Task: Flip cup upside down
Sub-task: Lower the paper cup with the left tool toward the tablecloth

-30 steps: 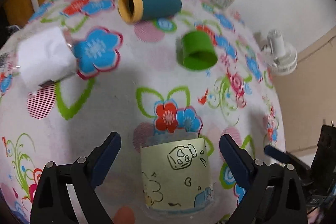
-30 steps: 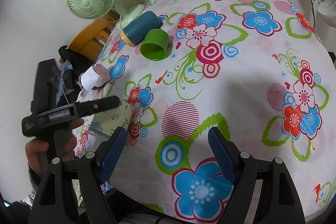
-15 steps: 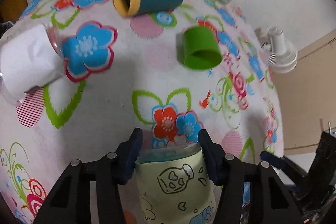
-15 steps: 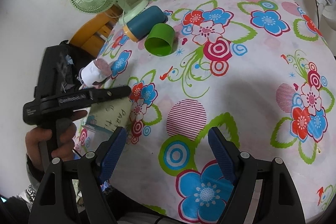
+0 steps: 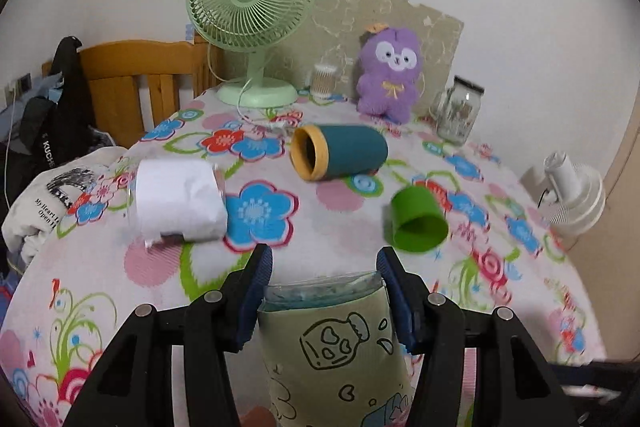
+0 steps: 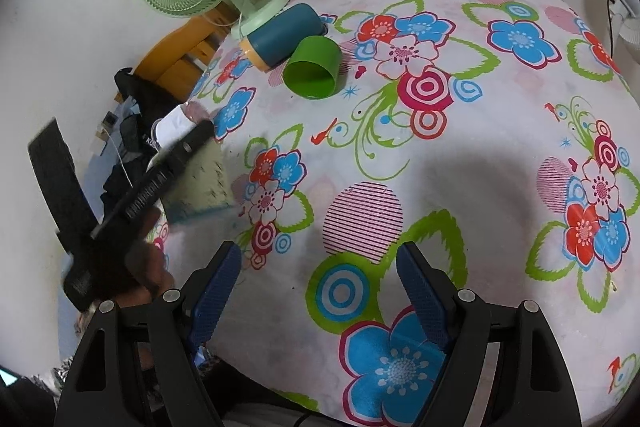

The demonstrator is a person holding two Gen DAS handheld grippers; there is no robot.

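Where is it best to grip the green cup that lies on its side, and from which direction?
Grip the green cup across its round wall, near the middle, coming from above with one finger on each side. It lies on the tablecloth with its open mouth toward the right claw, and the blue cup sits close behind it.

Left tongs (image 5: 322, 291) clamped, tilted; right tongs (image 6: 320, 291) spread wide, idle.

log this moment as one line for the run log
left gripper: shut on yellow-sleeved cup | right gripper: open, idle | cup: lifted, tilted | flip: unfinished
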